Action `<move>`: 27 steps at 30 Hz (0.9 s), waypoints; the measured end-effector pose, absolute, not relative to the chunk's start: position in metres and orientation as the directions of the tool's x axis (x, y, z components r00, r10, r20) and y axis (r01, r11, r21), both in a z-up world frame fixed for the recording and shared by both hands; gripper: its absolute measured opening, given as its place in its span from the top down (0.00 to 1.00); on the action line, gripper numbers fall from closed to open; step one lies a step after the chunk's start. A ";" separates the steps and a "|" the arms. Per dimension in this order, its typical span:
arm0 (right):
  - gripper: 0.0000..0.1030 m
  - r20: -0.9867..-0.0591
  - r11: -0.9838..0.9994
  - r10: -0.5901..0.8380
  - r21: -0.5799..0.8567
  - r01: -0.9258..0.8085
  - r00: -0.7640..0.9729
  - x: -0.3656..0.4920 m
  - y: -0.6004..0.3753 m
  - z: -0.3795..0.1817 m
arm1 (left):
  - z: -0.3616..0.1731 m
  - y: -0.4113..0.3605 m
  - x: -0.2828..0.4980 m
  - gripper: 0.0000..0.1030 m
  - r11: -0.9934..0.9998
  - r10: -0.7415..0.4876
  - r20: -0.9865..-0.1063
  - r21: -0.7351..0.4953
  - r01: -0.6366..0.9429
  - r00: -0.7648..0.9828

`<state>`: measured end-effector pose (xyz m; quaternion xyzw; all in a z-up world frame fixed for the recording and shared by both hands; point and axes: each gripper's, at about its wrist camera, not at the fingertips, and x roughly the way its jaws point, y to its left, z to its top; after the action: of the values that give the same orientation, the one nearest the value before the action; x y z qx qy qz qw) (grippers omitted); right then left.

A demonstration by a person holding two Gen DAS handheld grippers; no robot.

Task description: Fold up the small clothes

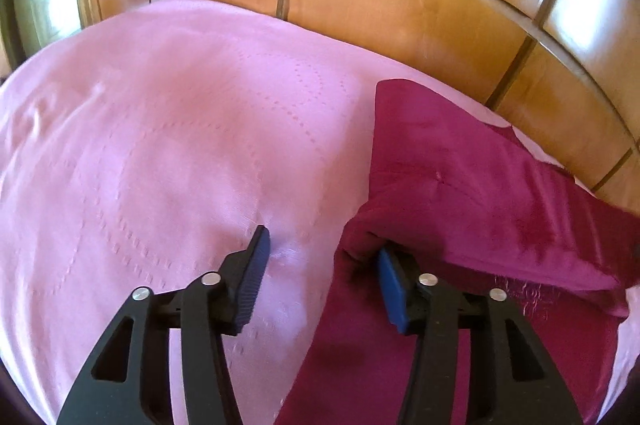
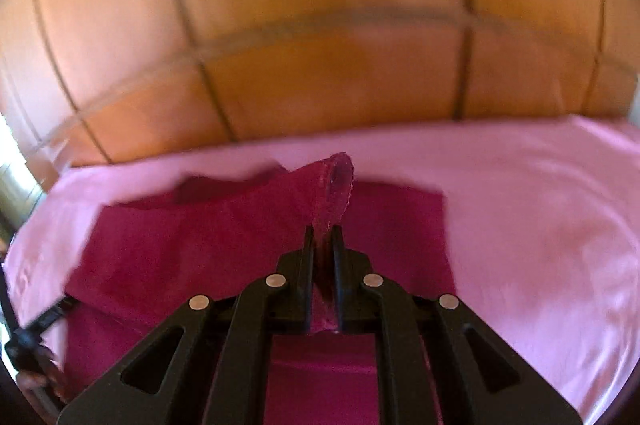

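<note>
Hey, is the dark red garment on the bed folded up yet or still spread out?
Partly folded. The dark red garment lies mostly spread on the pink bedspread, one edge lifted and pinched in the right gripper.

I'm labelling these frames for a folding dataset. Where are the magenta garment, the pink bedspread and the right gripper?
magenta garment (image 1: 472, 161): left wrist view, on its flat upper panel.
pink bedspread (image 1: 168, 129): left wrist view, on bare stitched fabric.
right gripper (image 2: 323, 231): right wrist view, between fingertips pinching the garment's edge.

Pink bedspread (image 1: 160, 145); magenta garment (image 1: 460, 165) lying on it.
</note>
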<state>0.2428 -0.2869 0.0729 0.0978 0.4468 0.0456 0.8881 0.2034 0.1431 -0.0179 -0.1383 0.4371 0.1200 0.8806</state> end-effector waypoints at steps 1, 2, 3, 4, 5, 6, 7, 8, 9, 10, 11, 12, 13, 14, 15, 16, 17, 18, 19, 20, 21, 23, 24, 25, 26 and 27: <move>0.93 -0.798 0.977 0.160 0.212 0.022 0.581 0.240 -0.292 0.063 | -0.017 0.141 0.203 0.54 0.936 0.092 -0.803 -0.132 -0.327 0.589; 0.93 -0.810 0.977 0.153 0.210 0.036 0.566 0.239 -0.293 0.052 | -0.017 0.138 0.203 0.56 0.939 0.098 -0.803 -0.121 -0.321 0.588; 0.93 -0.823 0.976 0.150 0.213 0.052 0.549 0.240 -0.296 0.040 | -0.017 0.136 0.202 0.56 0.944 0.106 -0.801 -0.106 -0.314 0.589; 0.94 -0.828 0.974 0.149 0.217 0.064 0.540 0.238 -0.300 0.032 | -0.017 0.134 0.202 0.56 0.946 0.109 -0.801 -0.098 -0.310 0.588; 0.94 -0.826 0.972 0.152 0.224 0.069 0.543 0.237 -0.300 0.027 | -0.017 0.133 0.201 0.56 0.947 0.110 -0.802 -0.095 -0.307 0.588; 0.94 -0.819 0.969 0.157 0.236 0.073 0.552 0.235 -0.302 0.026 | -0.016 0.133 0.200 0.56 0.949 0.108 -0.802 -0.093 -0.302 0.588; 0.94 -0.817 0.967 0.161 0.243 0.078 0.553 0.235 -0.303 0.026 | -0.015 0.133 0.199 0.57 0.951 0.104 -0.803 -0.093 -0.296 0.587; 0.94 -0.817 0.965 0.163 0.248 0.082 0.553 0.236 -0.302 0.026 | -0.014 0.133 0.197 0.58 0.953 0.097 -0.804 -0.095 -0.287 0.587; 0.93 -0.817 0.965 0.165 0.249 0.080 0.552 0.238 -0.300 0.027 | -0.012 0.134 0.193 0.59 0.956 0.079 -0.803 -0.107 -0.273 0.591; 0.93 -0.816 0.965 0.167 0.249 0.078 0.553 0.239 -0.299 0.027 | -0.009 0.135 0.189 0.59 0.958 0.060 -0.800 -0.122 -0.260 0.597; 0.93 -0.813 0.966 0.169 0.250 0.072 0.557 0.238 -0.300 0.030 | -0.006 0.137 0.184 0.59 0.959 0.042 -0.794 -0.138 -0.247 0.606; 0.93 -0.809 0.965 0.172 0.253 0.069 0.562 0.236 -0.305 0.032 | -0.001 0.139 0.178 0.59 0.960 0.020 -0.783 -0.159 -0.232 0.622; 0.93 -0.806 0.965 0.173 0.254 0.067 0.566 0.238 -0.308 0.032 | 0.004 0.143 0.172 0.59 0.960 0.001 -0.769 -0.179 -0.217 0.639; 0.93 -0.805 0.964 0.173 0.255 0.068 0.568 0.238 -0.309 0.034 | 0.009 0.146 0.167 0.59 0.959 -0.015 -0.753 -0.197 -0.204 0.657; 0.93 -0.805 0.965 0.170 0.254 0.070 0.568 0.238 -0.310 0.034 | 0.017 0.149 0.163 0.59 0.959 -0.031 -0.732 -0.213 -0.186 0.680; 0.93 -0.806 0.965 0.167 0.251 0.073 0.568 0.238 -0.310 0.034 | 0.022 0.150 0.161 0.59 0.960 -0.047 -0.717 -0.224 -0.166 0.695; 0.93 -0.806 0.966 0.159 0.246 0.078 0.570 0.238 -0.312 0.034 | 0.025 0.150 0.161 0.59 0.961 -0.064 -0.709 -0.233 -0.148 0.702; 0.93 -0.804 0.967 0.149 0.241 0.086 0.576 0.237 -0.313 0.036 | 0.030 0.148 0.161 0.59 0.962 -0.101 -0.694 -0.251 -0.109 0.713; 0.93 -0.800 0.966 0.144 0.241 0.092 0.583 0.236 -0.313 0.039 | 0.034 0.143 0.163 0.59 0.964 -0.132 -0.682 -0.259 -0.069 0.720; 0.93 -0.794 0.965 0.146 0.246 0.092 0.591 0.235 -0.313 0.042 | 0.037 0.135 0.166 0.59 0.967 -0.152 -0.671 -0.253 -0.031 0.726; 0.93 -0.795 0.968 0.141 0.237 0.087 0.591 0.236 -0.312 0.042 | 0.038 0.130 0.167 0.59 0.969 -0.161 -0.665 -0.246 -0.010 0.730; 0.93 -0.803 0.977 0.102 0.193 0.095 0.587 0.236 -0.311 0.041 | 0.034 0.115 0.176 0.59 0.971 -0.189 -0.668 -0.234 0.037 0.720; 0.93 -0.807 0.975 0.106 0.199 0.099 0.581 0.237 -0.312 0.040 | 0.028 0.105 0.185 0.59 0.974 -0.199 -0.686 -0.219 0.062 0.700; 0.93 -0.812 0.973 0.110 0.206 0.105 0.573 0.239 -0.313 0.037 | 0.019 0.096 0.193 0.59 0.978 -0.191 -0.716 -0.194 0.072 0.671; 0.93 -0.821 0.975 0.096 0.192 0.113 0.562 0.241 -0.314 0.033 | 0.008 0.090 0.200 0.59 0.983 -0.176 -0.747 -0.172 0.069 0.641; 0.93 -0.826 0.977 0.090 0.182 0.112 0.557 0.242 -0.314 0.032 | -0.002 0.087 0.205 0.59 0.984 -0.175 -0.773 -0.163 0.076 0.610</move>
<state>0.2417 -0.3140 0.0318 0.1074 0.4707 -0.0063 0.8757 0.2053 0.0865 -0.0019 -0.0569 0.4362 -0.0702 0.8953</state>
